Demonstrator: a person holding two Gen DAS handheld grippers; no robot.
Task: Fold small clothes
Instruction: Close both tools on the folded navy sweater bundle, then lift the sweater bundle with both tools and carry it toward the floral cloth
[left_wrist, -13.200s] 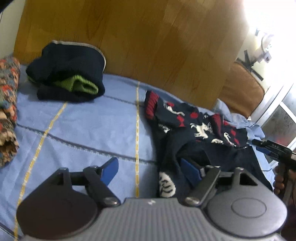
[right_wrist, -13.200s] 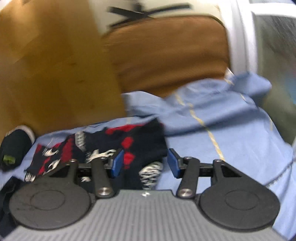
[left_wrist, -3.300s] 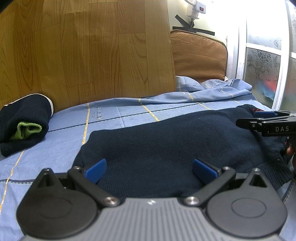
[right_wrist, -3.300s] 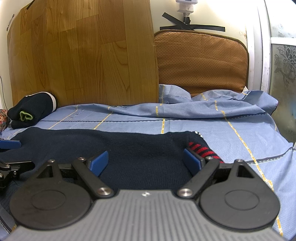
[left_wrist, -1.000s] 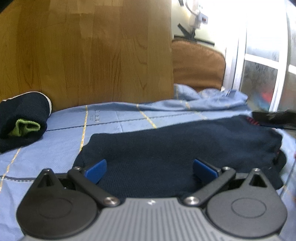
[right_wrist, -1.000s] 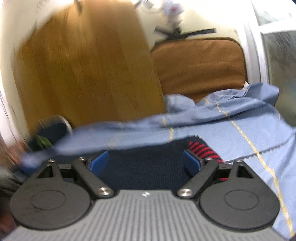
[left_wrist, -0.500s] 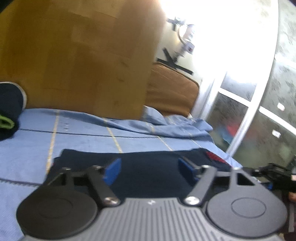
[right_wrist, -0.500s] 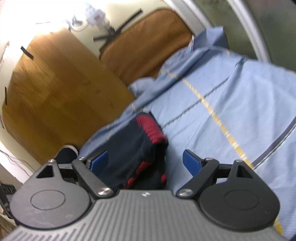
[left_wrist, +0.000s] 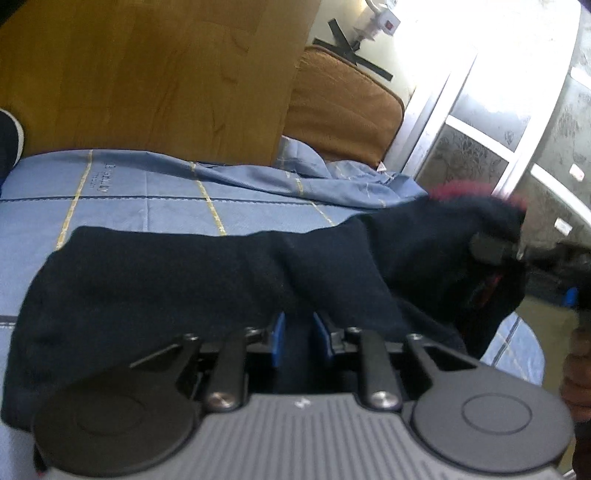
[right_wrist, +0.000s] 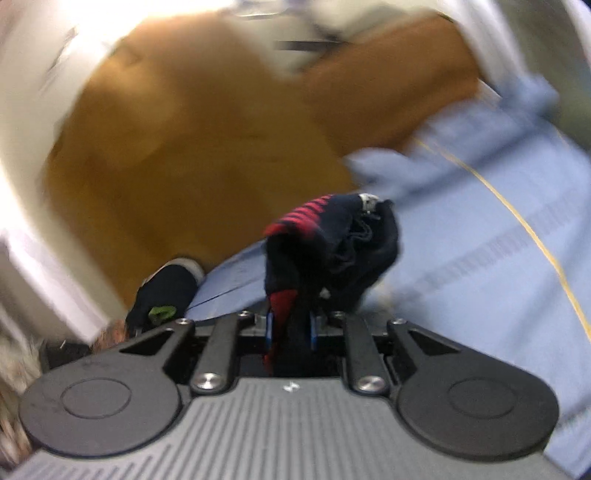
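A dark navy knit sweater (left_wrist: 155, 280) with red striped trim lies across the blue bed sheet (left_wrist: 147, 184). My left gripper (left_wrist: 298, 334) is shut on the sweater's near edge. My right gripper (right_wrist: 290, 330) is shut on the sweater's right end (right_wrist: 332, 240), which is bunched and lifted off the sheet. In the left wrist view the right gripper (left_wrist: 498, 251) shows at the far right, holding that raised end with the red cuff (left_wrist: 465, 190) on top.
A folded navy and green garment (right_wrist: 162, 295) lies at the far left by the wooden headboard (left_wrist: 147, 74). A brown cushion (left_wrist: 340, 114) leans at the back. A white-framed glass door (left_wrist: 498, 147) stands to the right. The right wrist view is motion-blurred.
Both grippers were open over the flat sweater; both have now closed on it. The right gripper has lifted the right end up and it is bunched.
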